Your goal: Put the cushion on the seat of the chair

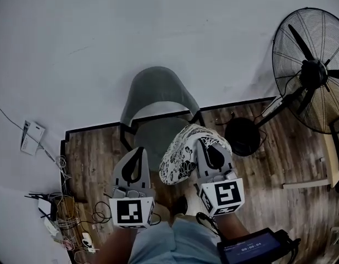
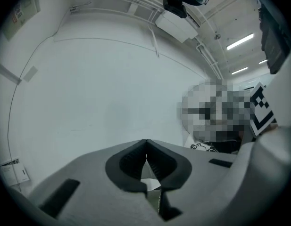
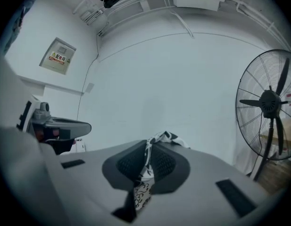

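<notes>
One cushion [image 1: 180, 159] hangs pinched in the right gripper [image 3: 148, 143].

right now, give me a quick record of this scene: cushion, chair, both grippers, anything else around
cushion: black-and-white floral fabric cushion, hanging from the right gripper, not lying flat on the seat
chair: grey curved-back chair, against the white wall
right gripper: shut on the cushion's edge
left gripper: jaws together, beside the cushion, not gripping it
nearby: black round-cage standing fan right of the chair; tangled cables on the wooden floor at left
</notes>
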`<state>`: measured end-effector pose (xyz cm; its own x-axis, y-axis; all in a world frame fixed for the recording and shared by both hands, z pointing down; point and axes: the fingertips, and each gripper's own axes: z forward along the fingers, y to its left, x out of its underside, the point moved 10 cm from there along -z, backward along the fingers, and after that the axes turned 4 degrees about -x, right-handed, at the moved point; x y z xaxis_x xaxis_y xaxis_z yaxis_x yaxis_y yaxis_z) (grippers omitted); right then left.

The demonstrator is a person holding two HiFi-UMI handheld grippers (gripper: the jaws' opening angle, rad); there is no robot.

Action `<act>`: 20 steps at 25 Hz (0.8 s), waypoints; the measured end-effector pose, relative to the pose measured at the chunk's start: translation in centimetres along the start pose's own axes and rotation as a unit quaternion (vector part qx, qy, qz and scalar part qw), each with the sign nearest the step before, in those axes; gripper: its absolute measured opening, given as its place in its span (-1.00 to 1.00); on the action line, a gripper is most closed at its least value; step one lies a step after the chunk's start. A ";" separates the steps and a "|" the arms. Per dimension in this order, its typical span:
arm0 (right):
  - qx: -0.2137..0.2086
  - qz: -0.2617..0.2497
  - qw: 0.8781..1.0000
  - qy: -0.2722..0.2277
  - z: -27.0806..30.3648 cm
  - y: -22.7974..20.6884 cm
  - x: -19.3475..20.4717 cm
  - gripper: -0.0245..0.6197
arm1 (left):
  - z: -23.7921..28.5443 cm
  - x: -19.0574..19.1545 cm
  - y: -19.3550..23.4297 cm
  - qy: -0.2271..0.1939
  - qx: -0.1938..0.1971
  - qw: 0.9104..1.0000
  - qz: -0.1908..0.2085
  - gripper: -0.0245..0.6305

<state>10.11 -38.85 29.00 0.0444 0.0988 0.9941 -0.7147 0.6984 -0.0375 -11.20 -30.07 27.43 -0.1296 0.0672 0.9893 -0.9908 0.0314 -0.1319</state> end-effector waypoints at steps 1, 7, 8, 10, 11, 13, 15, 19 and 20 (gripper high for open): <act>-0.003 -0.002 1.000 0.001 0.5 -0.1 0.0 -0.88 | 0.3 0.2 0.2 0.001 -0.003 1.000 -0.004 -0.90; -0.002 -0.005 1.000 0.020 3.7 0.5 0.6 -0.88 | 2.5 1.4 2.4 0.019 -0.003 1.000 -0.020 -0.90; 0.000 -0.005 1.000 0.024 4.5 0.6 0.7 -0.88 | 3.1 1.6 2.9 0.022 -0.002 0.999 -0.029 -0.90; 0.008 0.001 1.000 0.030 6.1 0.8 0.9 -0.88 | 4.4 1.9 4.0 0.026 0.002 0.999 -0.040 -0.90; 0.012 0.005 0.999 0.035 7.0 0.9 1.2 -0.88 | 4.9 2.1 4.7 0.029 0.004 0.999 -0.042 -0.90; 0.017 0.012 0.999 0.047 8.8 1.2 1.7 -0.88 | 6.1 2.5 6.2 0.033 0.007 0.998 -0.047 -0.90; 0.018 0.016 0.998 0.059 10.7 1.5 2.1 -0.88 | 7.3 2.9 7.9 0.035 0.007 0.998 -0.052 -0.90; 0.014 0.017 0.997 0.074 15.5 1.5 2.2 -0.88 | 10.1 3.6 11.3 0.037 -0.004 0.997 -0.066 -0.90; 0.012 0.018 0.997 0.075 16.9 1.3 2.4 -0.88 | 10.9 3.8 11.9 0.039 -0.005 0.997 -0.067 -0.90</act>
<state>-2.46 -49.71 33.02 0.1205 0.2304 0.9656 -0.7346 0.6749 -0.0693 -23.94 -40.29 30.32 0.0077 0.1399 0.9901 -0.9984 0.0561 -0.0002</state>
